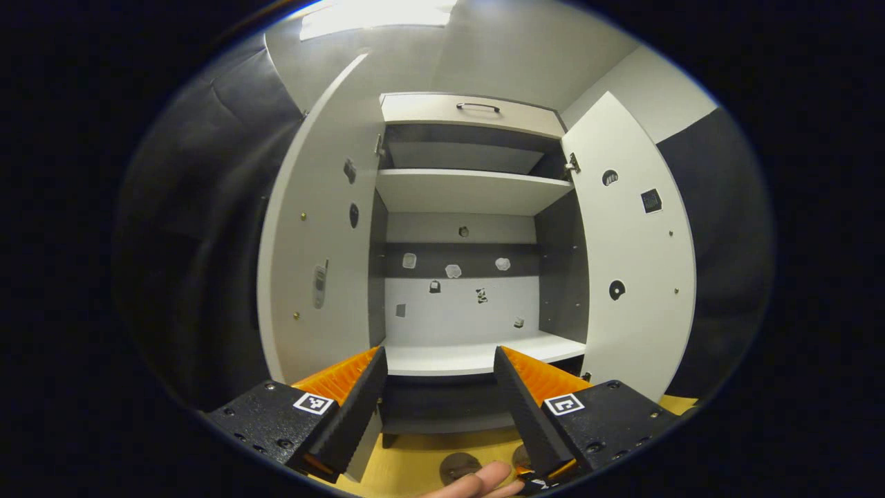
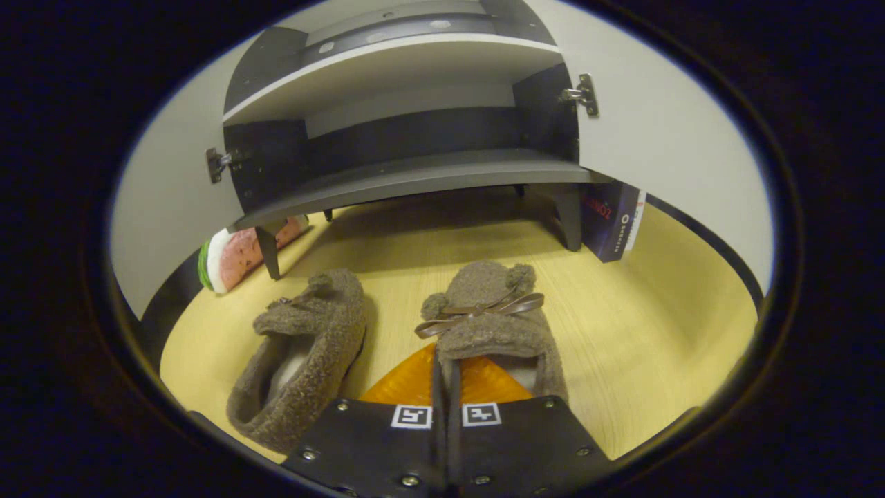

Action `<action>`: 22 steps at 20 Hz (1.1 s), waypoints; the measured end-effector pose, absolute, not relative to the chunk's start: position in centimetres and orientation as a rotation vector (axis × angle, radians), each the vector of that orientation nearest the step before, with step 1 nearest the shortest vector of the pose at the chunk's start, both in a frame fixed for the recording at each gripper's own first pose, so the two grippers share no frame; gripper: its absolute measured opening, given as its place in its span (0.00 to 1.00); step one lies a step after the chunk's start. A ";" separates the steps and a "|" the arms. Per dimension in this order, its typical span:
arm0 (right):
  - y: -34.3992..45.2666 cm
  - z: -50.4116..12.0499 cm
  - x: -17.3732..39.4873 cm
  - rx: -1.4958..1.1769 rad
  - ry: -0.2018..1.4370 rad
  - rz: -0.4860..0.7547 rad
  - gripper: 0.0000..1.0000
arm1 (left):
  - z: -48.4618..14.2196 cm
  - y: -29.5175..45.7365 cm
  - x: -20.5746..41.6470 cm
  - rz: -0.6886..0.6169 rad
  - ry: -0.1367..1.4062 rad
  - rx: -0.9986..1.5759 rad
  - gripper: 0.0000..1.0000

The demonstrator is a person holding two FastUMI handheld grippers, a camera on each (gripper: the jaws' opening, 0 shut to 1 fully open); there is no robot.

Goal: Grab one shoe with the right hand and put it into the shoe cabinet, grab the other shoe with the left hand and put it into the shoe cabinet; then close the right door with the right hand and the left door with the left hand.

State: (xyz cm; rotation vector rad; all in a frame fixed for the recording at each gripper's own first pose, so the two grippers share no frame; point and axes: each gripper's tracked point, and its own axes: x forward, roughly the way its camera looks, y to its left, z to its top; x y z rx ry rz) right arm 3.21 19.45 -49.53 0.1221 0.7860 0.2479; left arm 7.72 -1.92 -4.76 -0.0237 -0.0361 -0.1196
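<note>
Two fuzzy slippers (image 2: 304, 360) lie on the yellow floor (image 2: 650, 332).

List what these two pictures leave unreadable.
- Right gripper view: right gripper fingers hide the heel edge of the right shoe; the pinch itself is unseen.
- Right gripper view: cabinet leg covers part of the watermelon-slice toy.
- Left gripper view: small items on the cabinet's back wall too tiny to identify.

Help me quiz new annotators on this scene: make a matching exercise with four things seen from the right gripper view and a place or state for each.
1. fuzzy brown slipper with a ribbon bow
2. second fuzzy brown slipper
3. watermelon-slice soft toy
4. dark upright box

A. beside the cabinet leg at the view's right
B. loose on the yellow floor
C. pinched in the right gripper
D. beside the cabinet leg at the view's left

Pairs: 1-C, 2-B, 3-D, 4-A.
</note>
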 end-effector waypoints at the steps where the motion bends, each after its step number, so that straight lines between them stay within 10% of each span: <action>1: 19.5 -49.0 2.9 0.135 0.775 0.257 0.02 | -5.1 -2.2 8.2 -0.133 -0.034 -0.030 0.95; 22: 13.9 -24.3 6.9 0.039 0.404 0.314 0.00 | -10.0 -2.1 13.3 -0.205 0.025 -0.039 0.95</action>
